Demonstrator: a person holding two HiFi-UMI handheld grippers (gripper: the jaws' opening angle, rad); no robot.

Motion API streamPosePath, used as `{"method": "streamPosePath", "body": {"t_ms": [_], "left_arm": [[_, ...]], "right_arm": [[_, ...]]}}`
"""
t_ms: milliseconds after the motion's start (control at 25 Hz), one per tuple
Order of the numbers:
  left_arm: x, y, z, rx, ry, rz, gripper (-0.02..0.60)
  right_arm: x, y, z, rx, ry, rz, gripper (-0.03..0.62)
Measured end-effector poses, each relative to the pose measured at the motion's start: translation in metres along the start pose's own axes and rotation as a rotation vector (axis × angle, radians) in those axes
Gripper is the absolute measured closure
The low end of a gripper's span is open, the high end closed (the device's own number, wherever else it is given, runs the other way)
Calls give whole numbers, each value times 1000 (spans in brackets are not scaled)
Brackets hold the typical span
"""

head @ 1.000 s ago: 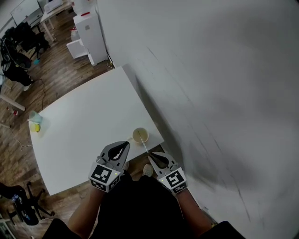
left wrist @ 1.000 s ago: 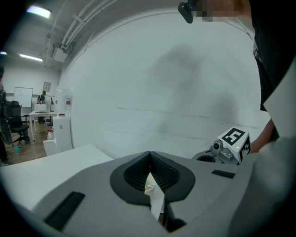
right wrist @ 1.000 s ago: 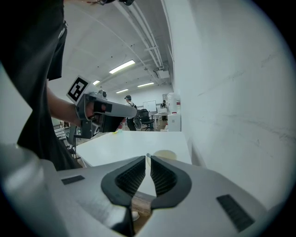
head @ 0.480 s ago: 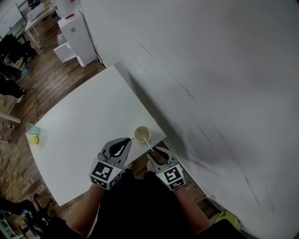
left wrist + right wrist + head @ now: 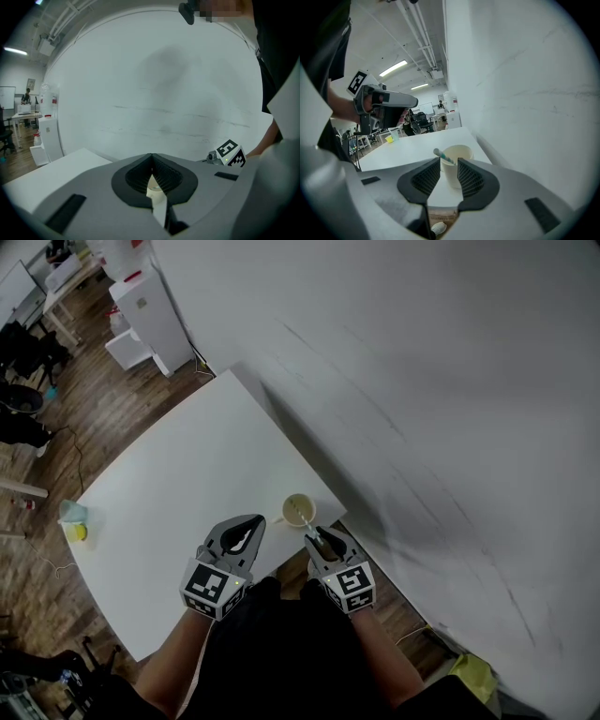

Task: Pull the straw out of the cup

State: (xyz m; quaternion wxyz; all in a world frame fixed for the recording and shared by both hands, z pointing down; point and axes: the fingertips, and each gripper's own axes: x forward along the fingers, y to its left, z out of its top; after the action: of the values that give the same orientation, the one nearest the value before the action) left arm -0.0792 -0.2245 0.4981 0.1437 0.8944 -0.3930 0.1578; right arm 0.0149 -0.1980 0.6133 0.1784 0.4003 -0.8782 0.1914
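A cream paper cup [image 5: 298, 510] stands at the near right corner of the white table [image 5: 187, 474]. A striped straw [image 5: 307, 518] leans out of it toward me. My right gripper [image 5: 321, 536] is just in front of the cup, open. In the right gripper view the straw's free end [image 5: 442, 155] pokes up between the spread fingertips of that gripper [image 5: 449, 161], untouched, with the cup [image 5: 461, 152] right behind. My left gripper [image 5: 251, 521] hovers left of the cup, shut and empty. In the left gripper view its tips [image 5: 151, 155] meet, and a sliver of cup [image 5: 152, 188] shows below them.
A white wall [image 5: 422, 381] runs close along the table's right side. A pale blue cup [image 5: 73, 511] and a yellow object [image 5: 77, 532] sit at the table's far left edge. A white cabinet [image 5: 141, 310] and office furniture stand beyond the table.
The right gripper's jaws, closed at the straw's end a second ago, now stand apart. Both grippers have shifted a little nearer the cup, the right one lower.
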Motion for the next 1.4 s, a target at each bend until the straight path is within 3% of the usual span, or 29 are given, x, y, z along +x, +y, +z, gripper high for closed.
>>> {"method": "streamPosePath", "body": {"t_ms": [280,720,1400], "left_arm": [[-2,11,-1,0,8,1,569],[-1,19,-1,-4,9,10,568],[1,15,9,1,-27,7,568]], "right_arm": [[11,-1,4,34,-12,-5,473],[15,-5,4,31,-8,-20,537],[-5,-9,32,-2,-74,-33,553]]}}
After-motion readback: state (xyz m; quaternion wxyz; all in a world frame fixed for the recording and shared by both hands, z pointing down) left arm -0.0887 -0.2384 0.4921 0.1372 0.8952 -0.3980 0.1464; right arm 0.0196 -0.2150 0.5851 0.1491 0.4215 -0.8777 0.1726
